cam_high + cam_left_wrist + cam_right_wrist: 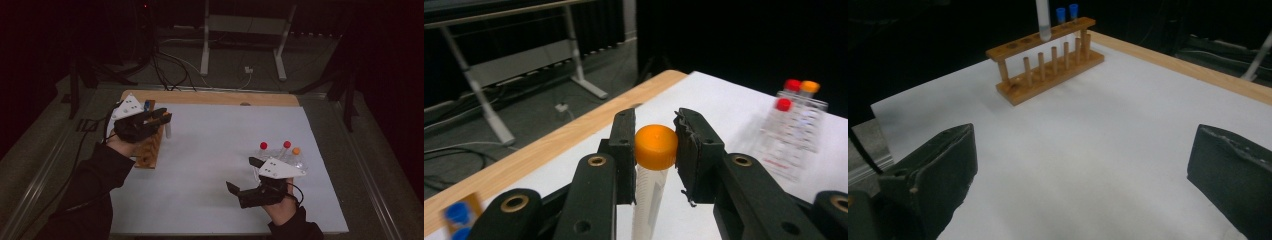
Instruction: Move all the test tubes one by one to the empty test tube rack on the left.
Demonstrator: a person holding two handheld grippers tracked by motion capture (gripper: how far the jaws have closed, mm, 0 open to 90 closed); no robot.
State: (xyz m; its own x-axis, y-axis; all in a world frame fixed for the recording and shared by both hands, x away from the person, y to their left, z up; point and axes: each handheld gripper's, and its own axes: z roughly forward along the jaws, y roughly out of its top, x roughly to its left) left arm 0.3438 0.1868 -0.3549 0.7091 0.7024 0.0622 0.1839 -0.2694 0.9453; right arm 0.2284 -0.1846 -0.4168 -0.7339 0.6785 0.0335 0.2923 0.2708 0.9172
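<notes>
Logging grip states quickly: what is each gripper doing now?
Left gripper: shut on the orange-capped clear plastic tube.
Right gripper: open, holding nothing.

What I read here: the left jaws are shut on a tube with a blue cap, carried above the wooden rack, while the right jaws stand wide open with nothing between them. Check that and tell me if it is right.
One thing is wrong: the cap of the tube in the left gripper is orange, not blue, as the left gripper view shows. The rest holds: the tube hangs above the wooden rack, and the right gripper has its jaws wide open with nothing between them.
</notes>
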